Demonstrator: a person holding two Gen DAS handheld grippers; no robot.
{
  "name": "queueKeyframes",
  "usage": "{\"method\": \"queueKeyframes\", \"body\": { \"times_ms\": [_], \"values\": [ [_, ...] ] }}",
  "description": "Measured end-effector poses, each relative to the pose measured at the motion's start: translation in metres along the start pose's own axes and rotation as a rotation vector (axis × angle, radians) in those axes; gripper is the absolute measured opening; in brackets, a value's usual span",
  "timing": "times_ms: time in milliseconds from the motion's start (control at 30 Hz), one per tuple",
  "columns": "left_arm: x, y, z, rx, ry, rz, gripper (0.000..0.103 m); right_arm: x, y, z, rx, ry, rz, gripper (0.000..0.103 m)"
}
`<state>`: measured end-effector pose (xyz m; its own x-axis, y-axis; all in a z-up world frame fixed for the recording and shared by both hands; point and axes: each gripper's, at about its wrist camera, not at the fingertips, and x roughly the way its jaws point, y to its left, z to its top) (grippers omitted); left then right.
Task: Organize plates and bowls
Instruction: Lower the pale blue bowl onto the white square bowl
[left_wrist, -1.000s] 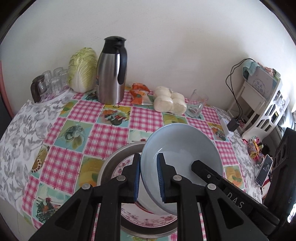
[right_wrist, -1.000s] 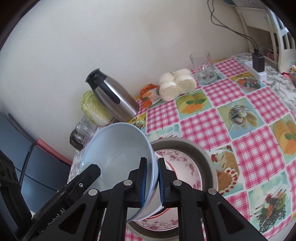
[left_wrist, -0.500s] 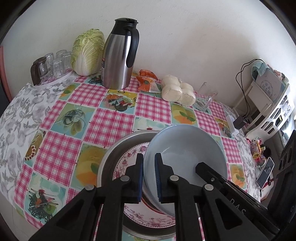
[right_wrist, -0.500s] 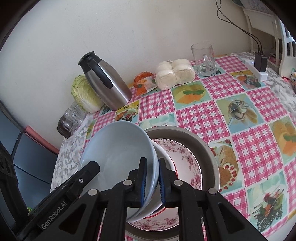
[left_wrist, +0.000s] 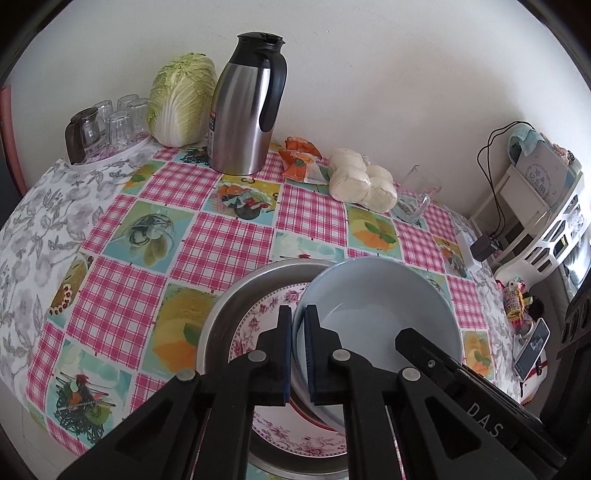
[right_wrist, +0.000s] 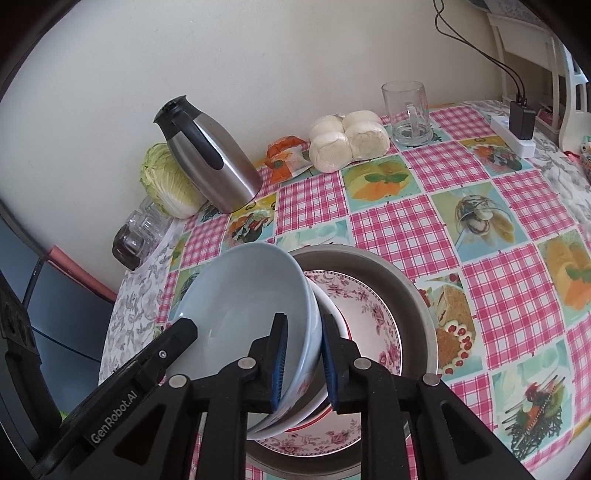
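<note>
A pale blue bowl (left_wrist: 380, 314) leans in a white red-lined bowl (right_wrist: 328, 314). That bowl rests on a floral plate (left_wrist: 266, 325) inside a round metal basin (left_wrist: 229, 299). My left gripper (left_wrist: 298, 350) is shut on the blue bowl's left rim, one pad inside and one outside. My right gripper (right_wrist: 304, 362) straddles the opposite rim (right_wrist: 308, 332). Its jaws are opening: the inner pad lies by the bowl's inside, and the outer pad (right_wrist: 330, 365) stands off the wall. The left gripper's black finger (right_wrist: 177, 332) shows at the bowl's far side.
Along the wall stand a steel thermos jug (left_wrist: 243, 110), a cabbage (left_wrist: 181, 99), glasses on a tray (left_wrist: 110, 122), a snack packet (left_wrist: 299, 158), bagged buns (left_wrist: 362, 181) and a glass mug (right_wrist: 408, 110). A power strip (right_wrist: 513, 136) lies at the table's right edge.
The right jaws have spread off the blue bowl's rim, and the left jaws have closed tight on it. The bowl has come down a little onto the stack in the basin.
</note>
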<state>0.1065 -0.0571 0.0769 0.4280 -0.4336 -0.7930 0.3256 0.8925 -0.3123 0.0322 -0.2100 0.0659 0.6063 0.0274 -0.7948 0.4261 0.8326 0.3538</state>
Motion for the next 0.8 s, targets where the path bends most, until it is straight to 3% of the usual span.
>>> {"method": "queueKeyframes", "body": {
  "times_ms": [800],
  "values": [
    [-0.001, 0.001, 0.001, -0.015, -0.008, -0.005, 0.006, -0.008, -0.015, 0.005, 0.088, -0.001, 0.102, 0.026]
  ]
}}
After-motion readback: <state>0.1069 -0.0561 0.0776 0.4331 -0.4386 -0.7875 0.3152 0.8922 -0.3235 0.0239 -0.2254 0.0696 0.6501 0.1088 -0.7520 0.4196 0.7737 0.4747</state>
